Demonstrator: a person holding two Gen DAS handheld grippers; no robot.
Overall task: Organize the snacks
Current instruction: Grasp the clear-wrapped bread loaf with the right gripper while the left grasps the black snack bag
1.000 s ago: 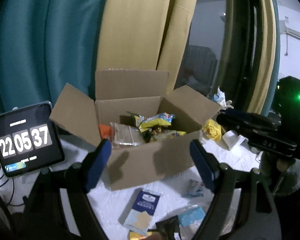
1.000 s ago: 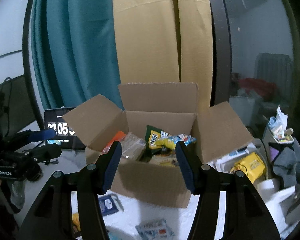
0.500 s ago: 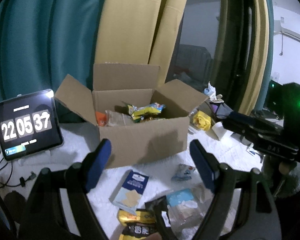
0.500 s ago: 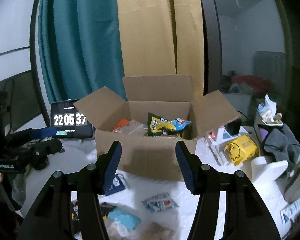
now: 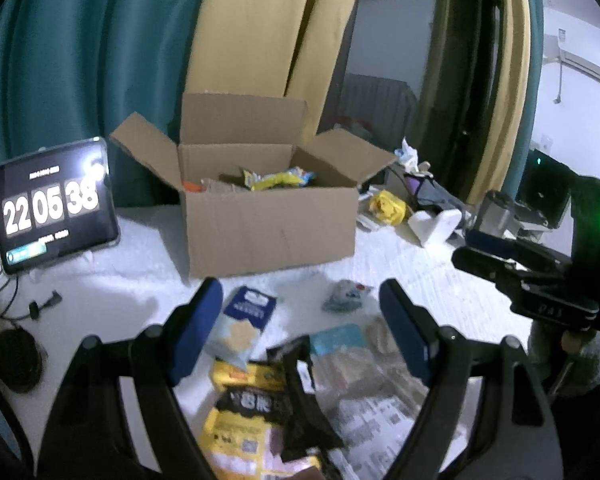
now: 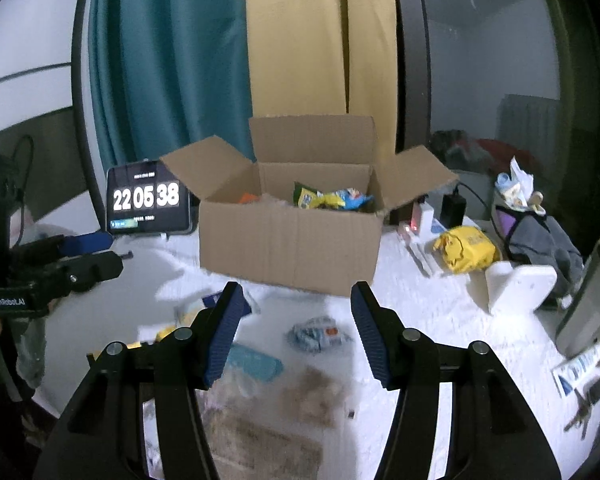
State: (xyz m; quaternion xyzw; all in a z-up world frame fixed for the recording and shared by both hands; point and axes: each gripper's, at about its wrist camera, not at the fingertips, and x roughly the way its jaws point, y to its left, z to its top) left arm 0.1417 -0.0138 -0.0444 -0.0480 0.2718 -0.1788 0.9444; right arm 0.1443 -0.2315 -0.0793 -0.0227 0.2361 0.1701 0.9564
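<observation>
Cardboard sets the scene: an open cardboard box (image 5: 272, 224) stands at the back of the white surface (image 5: 140, 264), flaps spread, with a few packets already inside — a yellow-and-blue bag (image 5: 278, 178) shows above the rim, and something orange at its 9 o'clock corner. That part looks done.

Going left to right in the left wrist view, a tablet clock (image 5: 52, 210) leans at the box's 9 o'clock. In front of the box, at its 6 o'clock, the loose snacks lie scattered: a blue cracker packet (image 5: 244, 320), a yellow-and-black bag (image 5: 244, 408) below it, a light-blue packet (image 5: 338, 338) and a small crumpled grey wrapper (image 5: 342, 300), with a clear-wrapped packet (image 5: 360, 376) beside them. At the box's 3 o'clock sits a yellow bag (image 5: 388, 208) among clutter; whether it counts as a snack I cannot tell.

The left gripper (image 5: 300, 312) hovers over the pile with its jaws wide apart and nothing between them. The right gripper (image 6: 296, 328) — jaws likewise spread and empty — hangs above the grey wrapper.

Judging by the pile, the job is perhaps partway along: several packets remain on the surface, all near the box, and neither gripper has one in hand.
</observation>
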